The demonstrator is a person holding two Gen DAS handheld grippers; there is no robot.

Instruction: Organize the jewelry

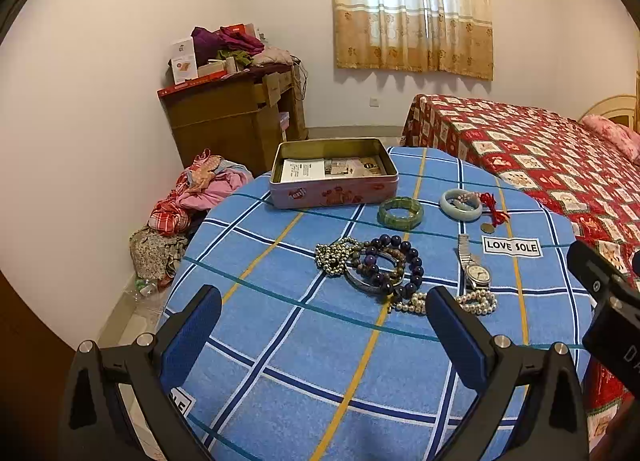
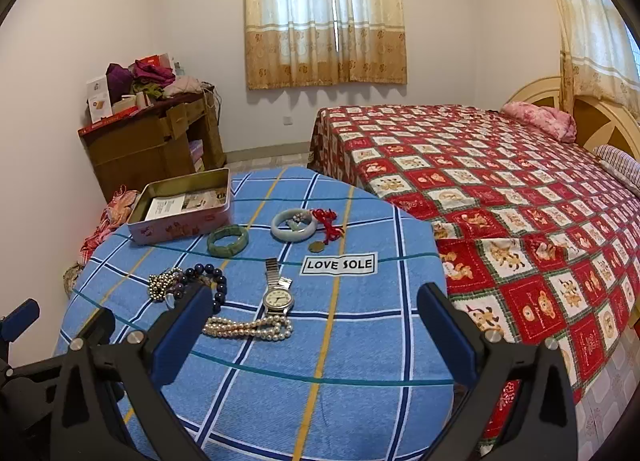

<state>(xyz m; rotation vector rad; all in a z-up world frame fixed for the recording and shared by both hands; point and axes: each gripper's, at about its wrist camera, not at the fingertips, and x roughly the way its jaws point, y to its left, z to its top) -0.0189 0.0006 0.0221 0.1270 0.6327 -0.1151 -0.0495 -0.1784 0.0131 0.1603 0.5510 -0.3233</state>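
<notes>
Both my grippers, left [image 1: 324, 325] and right [image 2: 314, 325], hang spread wide and empty over the near edge, since the jewelry's scattered mid-table and the open tin [image 1: 334, 175] waits far left.

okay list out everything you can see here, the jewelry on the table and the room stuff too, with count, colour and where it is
tin box: one, pink, open, far left of table, papers inside
stone bracelet: one, green, right of tin
bangle: one, pale jade, far right
cord with coin: one, red, beside bangle
watch: one, silver, below bangle
pearl strand: one, white, near watch
bead bracelets: a tangled pile, purple, brown, silver, centre
tablecloth: one, blue plaid
bed: one, red patterned cover, right
cabinet: one, brown, clothes piled on top
curtains: beige, windows
left tool: open, above table
right tool: open, above table
</notes>
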